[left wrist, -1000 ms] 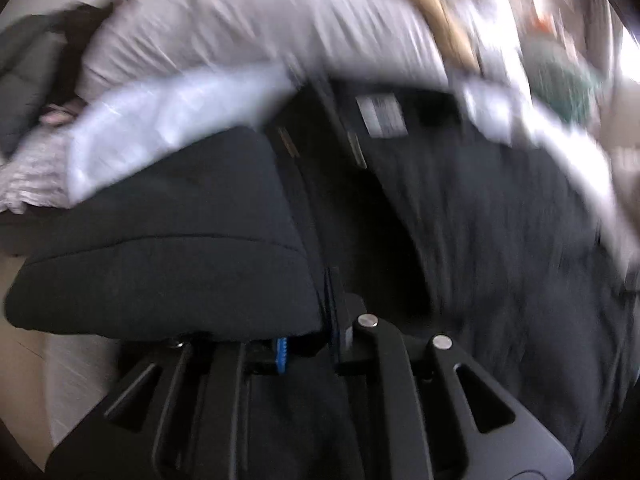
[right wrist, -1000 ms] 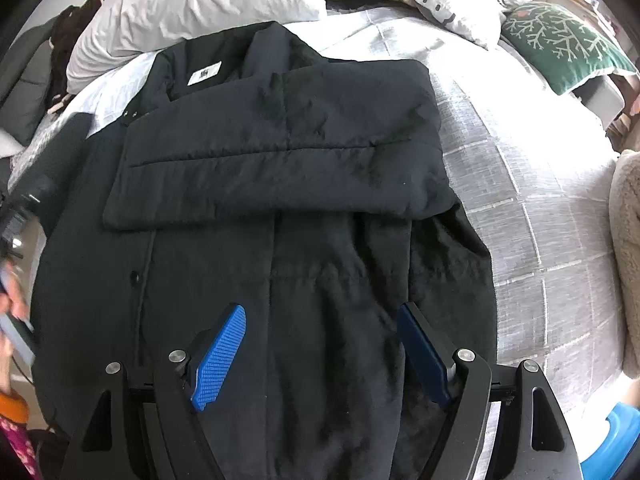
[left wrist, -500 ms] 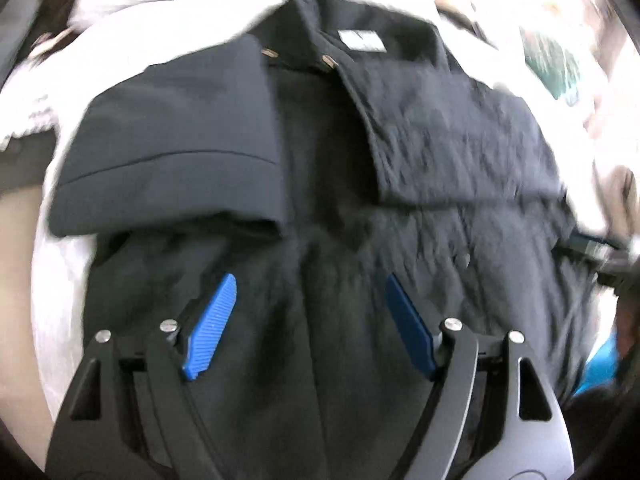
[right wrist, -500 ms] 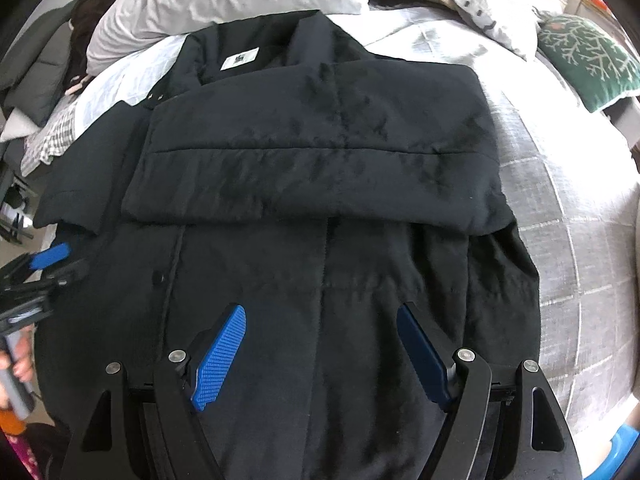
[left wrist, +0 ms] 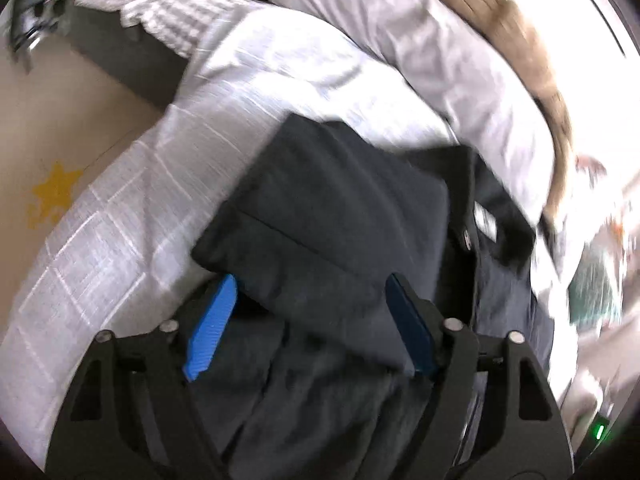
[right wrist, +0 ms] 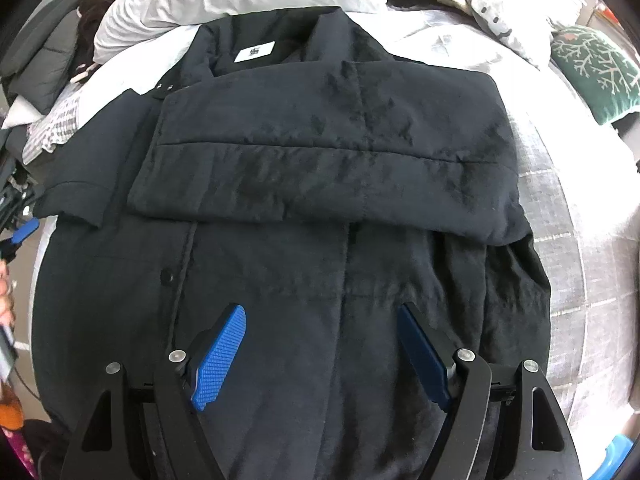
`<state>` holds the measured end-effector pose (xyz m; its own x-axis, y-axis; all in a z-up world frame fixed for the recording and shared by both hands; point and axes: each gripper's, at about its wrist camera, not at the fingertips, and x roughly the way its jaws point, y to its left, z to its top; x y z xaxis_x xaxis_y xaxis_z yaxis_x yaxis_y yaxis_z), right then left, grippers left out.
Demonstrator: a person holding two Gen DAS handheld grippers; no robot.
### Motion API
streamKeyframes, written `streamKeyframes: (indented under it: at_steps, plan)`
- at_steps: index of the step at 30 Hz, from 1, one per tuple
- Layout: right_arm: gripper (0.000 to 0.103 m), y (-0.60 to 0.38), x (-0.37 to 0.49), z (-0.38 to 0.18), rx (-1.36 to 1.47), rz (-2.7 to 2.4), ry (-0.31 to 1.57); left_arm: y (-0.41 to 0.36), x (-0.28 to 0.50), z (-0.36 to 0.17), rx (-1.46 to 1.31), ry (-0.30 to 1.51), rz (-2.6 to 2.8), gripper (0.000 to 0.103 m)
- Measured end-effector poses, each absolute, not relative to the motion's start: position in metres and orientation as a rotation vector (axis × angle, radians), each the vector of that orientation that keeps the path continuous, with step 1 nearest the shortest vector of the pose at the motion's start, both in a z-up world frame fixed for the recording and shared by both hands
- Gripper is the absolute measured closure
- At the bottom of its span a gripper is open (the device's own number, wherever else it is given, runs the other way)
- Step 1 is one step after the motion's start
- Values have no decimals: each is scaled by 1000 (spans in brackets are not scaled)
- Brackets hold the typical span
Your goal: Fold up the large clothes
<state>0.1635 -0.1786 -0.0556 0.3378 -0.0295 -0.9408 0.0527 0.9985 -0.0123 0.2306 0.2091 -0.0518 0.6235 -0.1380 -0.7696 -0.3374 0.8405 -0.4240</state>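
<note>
The coat (right wrist: 320, 208) runs off the bottom edge of the right wrist frame, hem unseen; the left wrist frame is motion-blurred, its upper right washed out

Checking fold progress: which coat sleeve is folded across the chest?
The sleeve on the picture's right lies across the chest; the other sleeve lies out to the left.

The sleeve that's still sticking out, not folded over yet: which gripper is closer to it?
Left. The left gripper is right at that sleeve, its jaws closing. The right gripper hovers open over the coat's middle.
</note>
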Motion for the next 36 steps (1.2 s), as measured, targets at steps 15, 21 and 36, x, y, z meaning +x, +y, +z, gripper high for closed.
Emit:
streamKeyframes:
  at_steps: [15, 21, 36]
  plan:
    - [23, -189, 174, -48, 82, -66, 1192, 100, 223, 11, -350, 603, -350, 96]
    - [23, -193, 178, -45, 94, -38, 1165, 17, 218, -7, -219, 841, -706, 42]
    - [23, -217, 229, -68, 607, 224, 1069, 129, 254, -35, -323, 843, -164, 33]
